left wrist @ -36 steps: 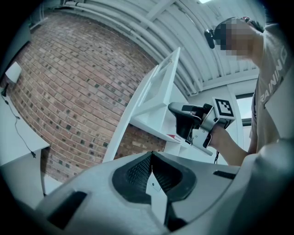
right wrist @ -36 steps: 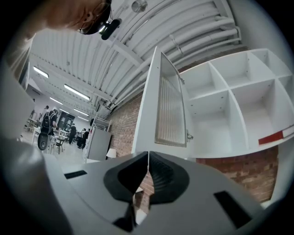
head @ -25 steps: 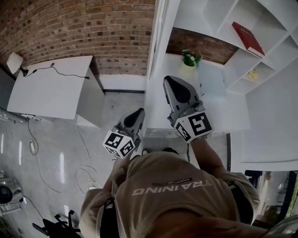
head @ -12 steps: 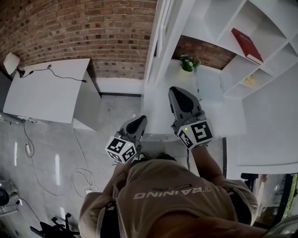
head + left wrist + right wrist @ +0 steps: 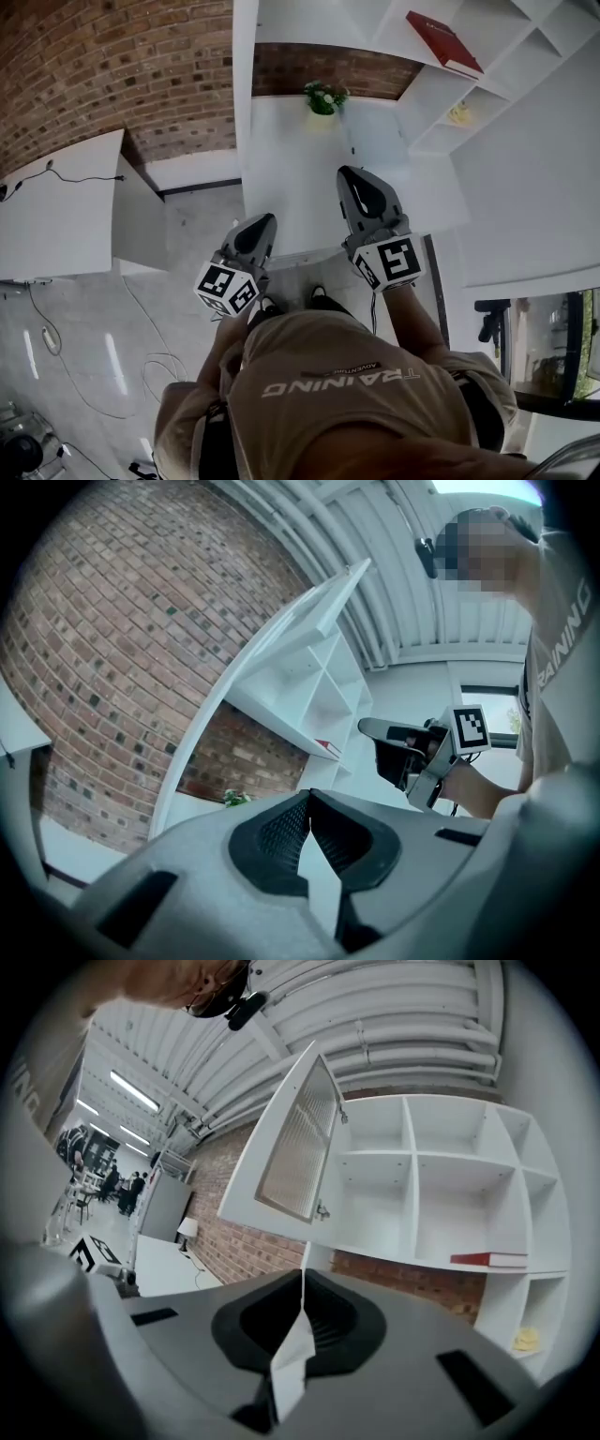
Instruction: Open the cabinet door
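The white cabinet door (image 5: pixel 295 1147) stands swung open, with a ribbed glass panel and a small handle (image 5: pixel 323 1211) at its lower edge. In the head view the door (image 5: pixel 244 94) shows edge-on at the left of the open shelves. My right gripper (image 5: pixel 302 1274) is shut and empty, and points at the shelves from short of the door. In the head view it (image 5: pixel 349 172) hovers over the white counter (image 5: pixel 291 187). My left gripper (image 5: pixel 309 794) is also shut on nothing, lower and to the left (image 5: pixel 265 217). It touches no part of the cabinet.
A red book (image 5: pixel 442 42) leans on a shelf and a yellow object (image 5: pixel 458 113) sits lower. A potted plant (image 5: pixel 324 97) stands on the counter against the brick wall. A white desk (image 5: pixel 56 216) is at the left, with cables (image 5: pixel 141 356) on the floor.
The view has swung, so the cabinet and desk slid left in the picture and the door now shows edge-on. Both grippers shifted across with the person and stayed shut.
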`<action>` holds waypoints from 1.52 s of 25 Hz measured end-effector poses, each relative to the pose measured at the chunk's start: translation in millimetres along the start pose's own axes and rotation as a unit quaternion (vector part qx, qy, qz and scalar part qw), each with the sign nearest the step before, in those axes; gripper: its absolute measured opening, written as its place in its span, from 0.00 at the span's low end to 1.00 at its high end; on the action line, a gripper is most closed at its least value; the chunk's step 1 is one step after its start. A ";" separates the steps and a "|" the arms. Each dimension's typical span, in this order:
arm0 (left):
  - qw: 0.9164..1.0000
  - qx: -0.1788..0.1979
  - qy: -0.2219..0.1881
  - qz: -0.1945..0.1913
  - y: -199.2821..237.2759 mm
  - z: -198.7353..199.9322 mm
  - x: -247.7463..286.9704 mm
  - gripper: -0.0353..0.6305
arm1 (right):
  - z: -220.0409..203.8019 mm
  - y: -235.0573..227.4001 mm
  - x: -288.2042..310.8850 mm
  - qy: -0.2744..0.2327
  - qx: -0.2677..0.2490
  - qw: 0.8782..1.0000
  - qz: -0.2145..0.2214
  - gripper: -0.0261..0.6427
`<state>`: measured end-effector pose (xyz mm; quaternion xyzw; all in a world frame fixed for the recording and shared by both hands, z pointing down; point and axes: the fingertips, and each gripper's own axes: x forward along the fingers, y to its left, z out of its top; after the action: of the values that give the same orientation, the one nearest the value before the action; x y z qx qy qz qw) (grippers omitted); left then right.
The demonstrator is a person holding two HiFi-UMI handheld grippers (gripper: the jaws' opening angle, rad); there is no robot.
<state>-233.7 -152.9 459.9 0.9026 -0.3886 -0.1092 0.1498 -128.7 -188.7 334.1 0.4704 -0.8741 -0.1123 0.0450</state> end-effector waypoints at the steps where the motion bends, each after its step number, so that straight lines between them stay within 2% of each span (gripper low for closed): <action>1: 1.000 0.006 0.004 -0.007 -6.0 0.3 4.8 0.06 | -4.0 -7.6 -5.7 0.006 -0.010 1.000 -0.011 0.06; 4: 1.000 0.018 0.017 -0.013 -17.5 -3.1 17.5 0.06 | -16.0 -26.9 -21.0 0.018 -0.014 0.999 -0.029 0.06; 10: 1.000 0.019 0.025 0.004 -32.0 -6.1 45.2 0.06 | -35.5 -65.3 -44.8 0.027 0.012 0.999 -0.027 0.06; 15: 0.998 0.051 0.020 0.019 -54.2 11.7 64.2 0.06 | -32.5 -93.0 -61.7 -0.007 0.036 0.999 -0.006 0.06; 22: 0.993 0.092 -0.008 0.073 -75.5 29.3 75.5 0.06 | -23.3 -121.7 -66.8 -0.061 0.042 0.996 0.043 0.06; 24: 0.992 0.091 -0.014 0.091 -80.2 27.6 77.7 0.06 | -27.8 -131.6 -68.3 -0.067 0.050 0.995 0.050 0.06; 29: 0.992 0.053 -0.022 0.112 -88.2 24.3 84.6 0.06 | -40.5 -148.6 -72.6 -0.065 0.069 0.992 0.077 0.06; 33: 0.986 0.086 -0.022 0.140 -101.0 23.6 91.1 0.06 | -64.9 -151.2 -72.5 -0.046 0.097 0.988 0.107 0.06; 38: 0.989 0.070 -0.006 0.131 -106.0 11.6 99.1 0.06 | -69.0 -146.5 -72.6 -0.044 0.089 0.987 0.125 0.06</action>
<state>-99.7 -158.6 403.3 0.8517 -0.5106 -0.0665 0.0974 43.2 -216.9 368.1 0.3541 -0.9337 -0.0481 -0.0224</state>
